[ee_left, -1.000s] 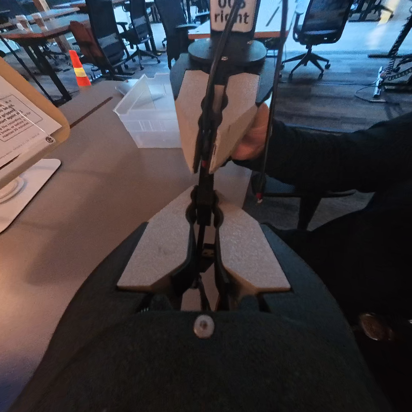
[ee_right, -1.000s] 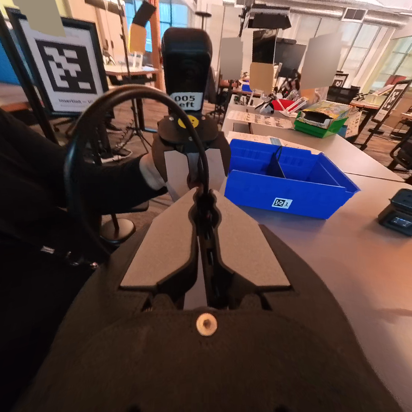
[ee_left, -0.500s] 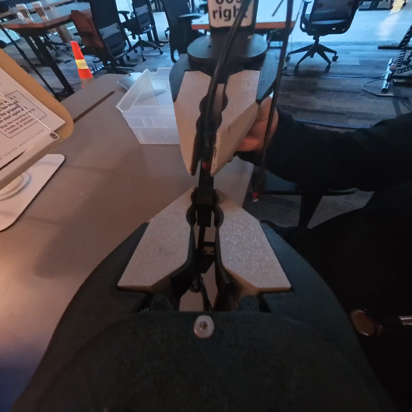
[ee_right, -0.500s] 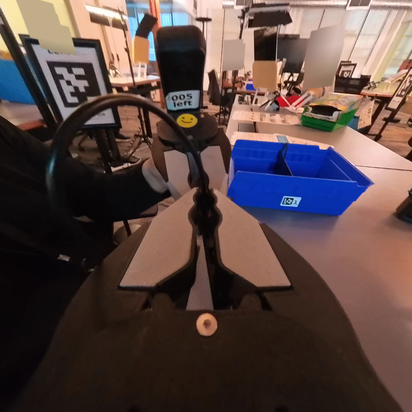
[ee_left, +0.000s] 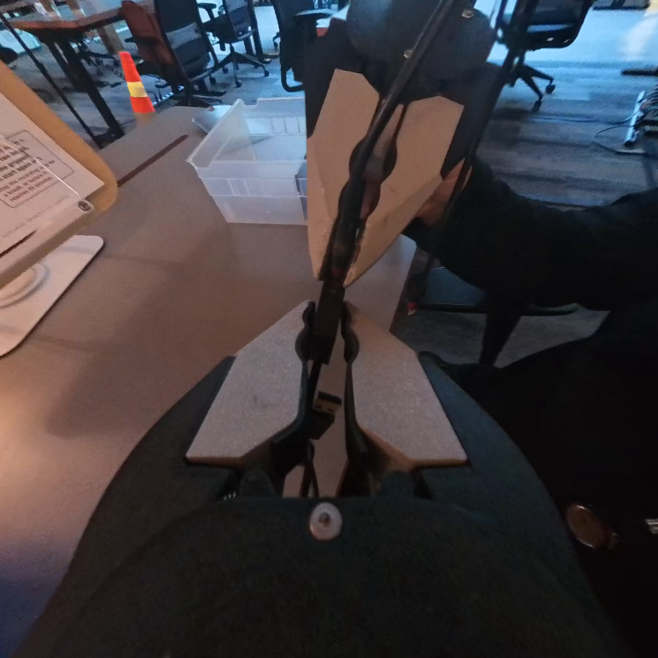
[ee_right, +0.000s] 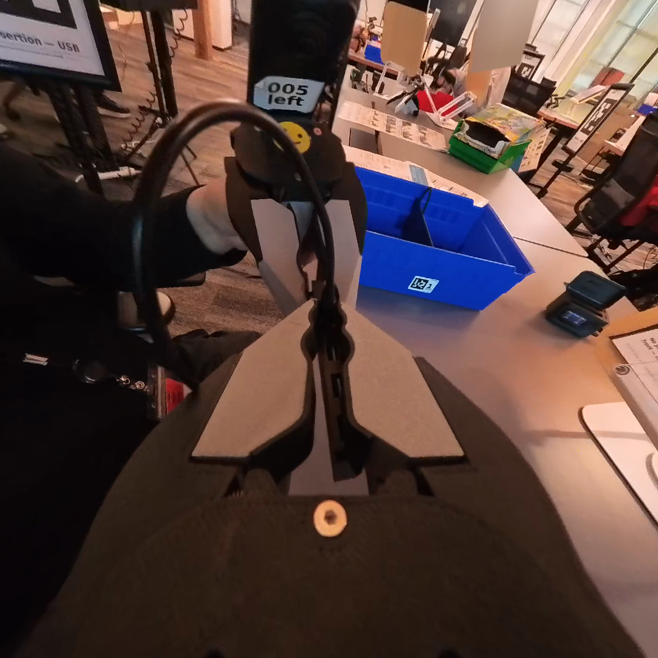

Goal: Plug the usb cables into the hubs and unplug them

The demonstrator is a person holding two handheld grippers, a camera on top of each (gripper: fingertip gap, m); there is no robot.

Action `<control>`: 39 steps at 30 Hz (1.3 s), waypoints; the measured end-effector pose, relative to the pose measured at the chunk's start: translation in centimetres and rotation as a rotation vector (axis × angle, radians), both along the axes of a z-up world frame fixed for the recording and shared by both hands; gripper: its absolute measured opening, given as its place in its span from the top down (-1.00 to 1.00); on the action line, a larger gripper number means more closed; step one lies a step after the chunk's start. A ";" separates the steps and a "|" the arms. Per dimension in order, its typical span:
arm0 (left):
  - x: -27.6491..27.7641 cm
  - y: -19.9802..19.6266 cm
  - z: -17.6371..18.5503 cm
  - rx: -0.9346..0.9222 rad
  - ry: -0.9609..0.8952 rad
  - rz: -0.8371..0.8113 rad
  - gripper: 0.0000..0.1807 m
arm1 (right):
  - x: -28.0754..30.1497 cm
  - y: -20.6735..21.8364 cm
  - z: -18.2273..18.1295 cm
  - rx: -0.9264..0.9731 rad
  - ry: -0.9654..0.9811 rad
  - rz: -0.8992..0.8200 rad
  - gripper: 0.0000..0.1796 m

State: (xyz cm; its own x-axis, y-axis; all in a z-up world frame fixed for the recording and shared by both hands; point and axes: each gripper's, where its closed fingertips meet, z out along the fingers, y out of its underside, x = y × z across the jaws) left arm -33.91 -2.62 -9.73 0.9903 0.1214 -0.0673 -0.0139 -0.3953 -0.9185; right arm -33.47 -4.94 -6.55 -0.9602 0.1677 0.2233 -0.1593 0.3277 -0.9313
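My right gripper (ee_right: 327,302) is shut on a slim black USB hub (ee_right: 334,391) that lies lengthwise between its fingers, ports showing on its side. A black cable (ee_right: 199,117) leaves the hub's front end and loops up and left. My left gripper (ee_left: 325,309) faces it tip to tip and is shut on a black USB plug (ee_left: 325,325) that reaches into the right gripper's (ee_left: 333,281) fingertips. I cannot tell whether the plug is seated. A loose metal USB connector (ee_left: 327,402) hangs between the left fingers. The left gripper also shows in the right wrist view (ee_right: 315,281).
Both grippers hover over the near edge of a grey table (ee_left: 160,285). A clear plastic bin (ee_left: 256,171) and a sign stand (ee_left: 35,167) stand on it. A blue bin (ee_right: 438,263) and a small black device (ee_right: 580,306) stand there too. A person's dark sleeve (ee_left: 534,242) is at the right. Only a small space, under 4 cm, lies between the two pairs of fingers.
The two grippers have drawn closer together, and the right one now looms larger and more tilted in the left wrist view. Both grips are unchanged.
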 end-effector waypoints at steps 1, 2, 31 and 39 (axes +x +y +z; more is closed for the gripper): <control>0.0 0.0 0.0 0.007 -0.011 -0.006 0.88 | 0.0 -0.1 0.0 -0.009 -0.015 0.004 0.94; 0.1 0.1 -0.2 0.005 -0.021 -0.013 0.88 | 0.0 -0.1 -0.1 -0.014 -0.034 0.012 0.95; -1.8 1.4 -2.4 -0.093 0.102 0.083 0.91 | -1.3 3.8 5.1 -0.372 -0.152 0.019 0.95; -2.8 -1.1 -0.8 -0.082 0.169 0.150 0.91 | -1.2 2.7 4.7 -0.298 -0.087 -0.022 0.96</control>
